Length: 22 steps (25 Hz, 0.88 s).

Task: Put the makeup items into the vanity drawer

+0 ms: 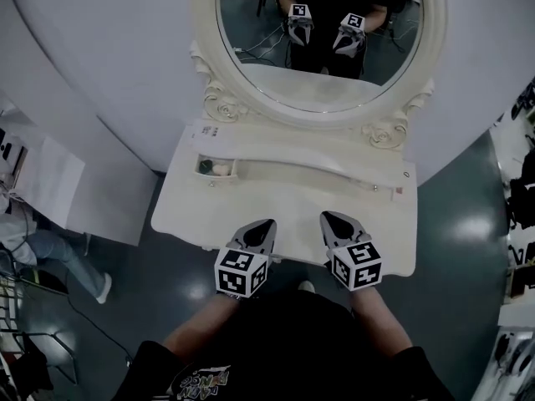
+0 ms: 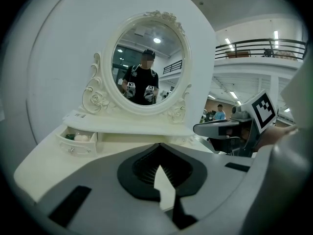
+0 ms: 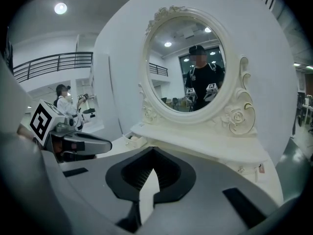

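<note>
The white vanity table (image 1: 209, 215) carries an oval mirror (image 1: 322, 32). Its small left drawer (image 1: 216, 169) stands open, with a green item and a pale item (image 2: 80, 137) lying inside. My left gripper (image 1: 264, 224) and right gripper (image 1: 328, 217) hover side by side over the table's front edge, well short of the drawer. Each is shut with the tips together and nothing between the jaws. The left gripper view looks past the left gripper (image 2: 159, 148) to the drawer (image 2: 77, 142). In the right gripper view, the drawer (image 3: 133, 141) lies beyond the right gripper (image 3: 152, 151).
A raised shelf (image 1: 284, 153) runs under the mirror with a paper label (image 1: 203, 130) at its left end. A small tag (image 1: 399, 192) hangs by the closed right drawer. A person's leg (image 1: 71, 261) stands on the floor to the left.
</note>
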Each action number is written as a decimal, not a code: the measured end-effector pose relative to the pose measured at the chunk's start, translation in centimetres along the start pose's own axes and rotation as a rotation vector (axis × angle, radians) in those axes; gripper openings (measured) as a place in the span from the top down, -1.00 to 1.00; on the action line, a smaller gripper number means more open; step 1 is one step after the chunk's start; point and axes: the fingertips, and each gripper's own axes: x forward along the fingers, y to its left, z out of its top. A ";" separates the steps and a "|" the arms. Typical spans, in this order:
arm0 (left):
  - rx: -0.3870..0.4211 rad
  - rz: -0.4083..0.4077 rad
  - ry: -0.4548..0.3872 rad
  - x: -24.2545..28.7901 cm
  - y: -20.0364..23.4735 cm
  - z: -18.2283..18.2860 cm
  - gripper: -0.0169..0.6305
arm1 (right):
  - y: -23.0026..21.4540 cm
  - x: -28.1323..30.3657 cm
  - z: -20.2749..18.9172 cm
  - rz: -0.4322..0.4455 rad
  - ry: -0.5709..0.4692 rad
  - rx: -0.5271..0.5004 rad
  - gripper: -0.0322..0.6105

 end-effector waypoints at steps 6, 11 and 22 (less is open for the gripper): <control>0.002 0.032 -0.007 0.1 -0.7 0.0 0.92 | 0.1 0.0 -0.3 0.038 -0.005 -0.010 0.81; -0.006 0.046 -0.005 0.0 -1.1 -0.3 0.92 | 0.2 -0.1 -0.7 0.059 0.000 -0.010 0.81; -0.005 0.050 0.002 -0.3 -0.6 -0.4 0.92 | 1.1 0.4 -1.1 0.080 0.010 -0.010 0.81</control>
